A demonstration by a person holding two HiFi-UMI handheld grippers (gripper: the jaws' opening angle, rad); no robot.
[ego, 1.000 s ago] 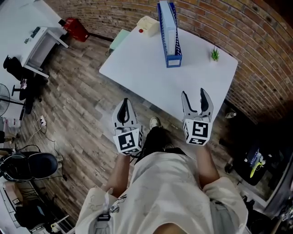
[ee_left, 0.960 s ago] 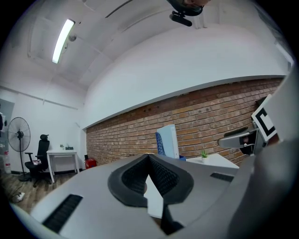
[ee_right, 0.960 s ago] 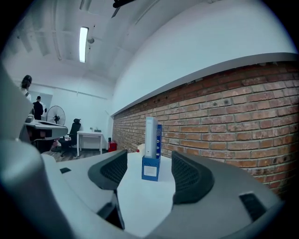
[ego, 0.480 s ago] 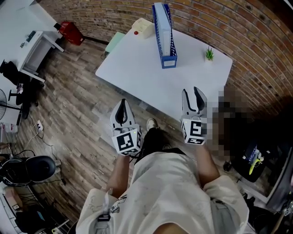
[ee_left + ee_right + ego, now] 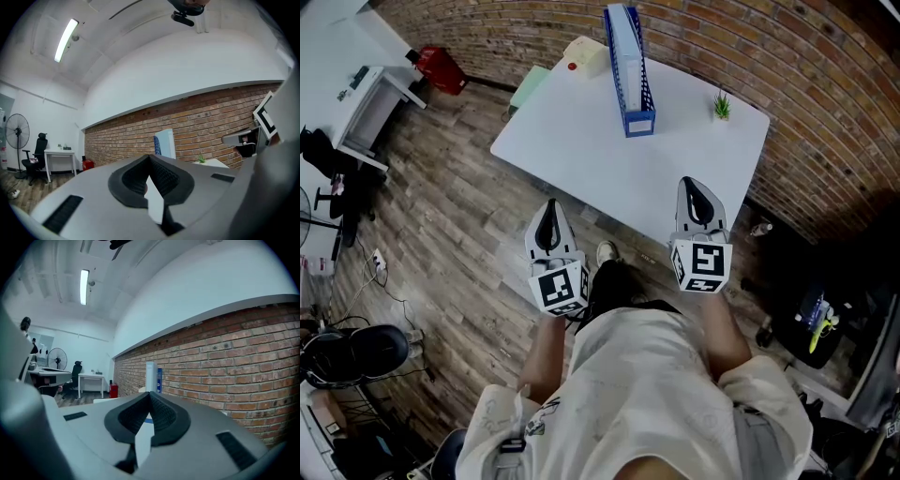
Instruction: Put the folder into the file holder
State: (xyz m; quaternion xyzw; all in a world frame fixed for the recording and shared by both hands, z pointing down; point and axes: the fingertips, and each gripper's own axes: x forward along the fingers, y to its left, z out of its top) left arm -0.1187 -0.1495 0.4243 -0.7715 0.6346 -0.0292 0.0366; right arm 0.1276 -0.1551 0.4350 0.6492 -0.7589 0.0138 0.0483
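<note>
A blue file holder (image 5: 630,80) stands upright at the far side of the white table (image 5: 581,159), with a pale folder (image 5: 622,36) standing inside it. Both grippers hover over the table's near edge, well short of the holder. My left gripper (image 5: 548,217) is shut with nothing between its jaws. My right gripper (image 5: 700,195) is shut too and holds nothing. In the left gripper view the holder (image 5: 156,143) and folder (image 5: 167,141) show beyond the closed tips (image 5: 150,157). In the right gripper view the folder (image 5: 150,372) and holder (image 5: 160,375) rise past the closed tips (image 5: 150,393).
A small potted plant (image 5: 722,105) sits at the table's far right. A cream box with a red dot (image 5: 583,54) and a pale green item (image 5: 528,86) lie at the far left corner. A brick wall runs behind. A white desk (image 5: 356,89) stands on the wooden floor to the left.
The right gripper's jaws went from wide apart to closed, with nothing between them. Both grippers shifted only slightly. The left gripper stayed shut.
</note>
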